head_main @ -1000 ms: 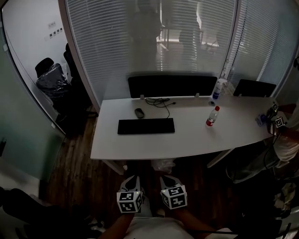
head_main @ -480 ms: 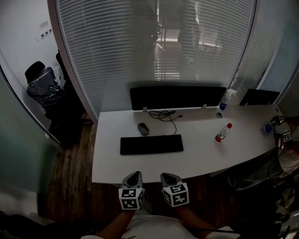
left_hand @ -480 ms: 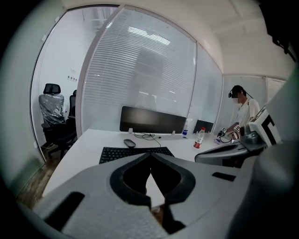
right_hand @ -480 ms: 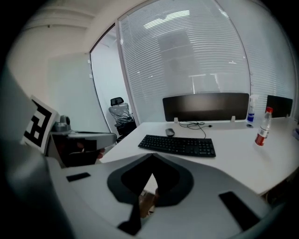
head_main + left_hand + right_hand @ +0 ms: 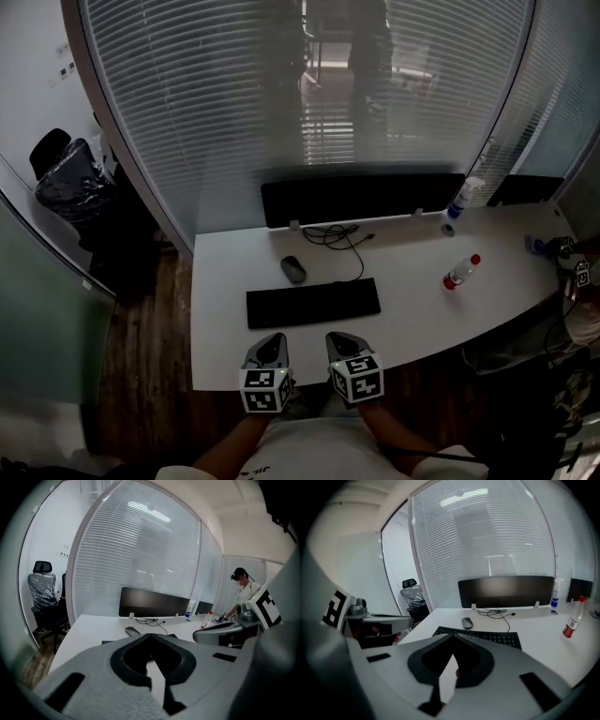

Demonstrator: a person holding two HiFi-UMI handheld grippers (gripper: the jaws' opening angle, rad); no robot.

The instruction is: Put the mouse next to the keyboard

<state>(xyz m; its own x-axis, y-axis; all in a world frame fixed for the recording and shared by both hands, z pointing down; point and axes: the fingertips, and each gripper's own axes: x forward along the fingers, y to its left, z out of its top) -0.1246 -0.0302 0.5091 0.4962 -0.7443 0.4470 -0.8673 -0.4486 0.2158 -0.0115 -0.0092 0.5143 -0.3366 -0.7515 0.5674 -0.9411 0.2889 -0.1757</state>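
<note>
The left gripper (image 5: 267, 341) and right gripper (image 5: 343, 338) have come up to the desk (image 5: 412, 314) edge, jaws closed and empty. The mouse (image 5: 293, 269) lies ahead of them, beyond the keyboard (image 5: 313, 303), so reaching can likely begin.

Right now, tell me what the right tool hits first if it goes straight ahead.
Most likely the black keyboard, lying just beyond the shut right tool; if the tool runs higher than it looks, the dark panel behind.

I see bare desk (image 5: 412, 317) right of the keyboard (image 5: 313, 304). Behind it, the mouse (image 5: 293, 269) and a coiled cable (image 5: 342, 240) crowd the way; a bottle (image 5: 460, 272) stands farther right.
</note>
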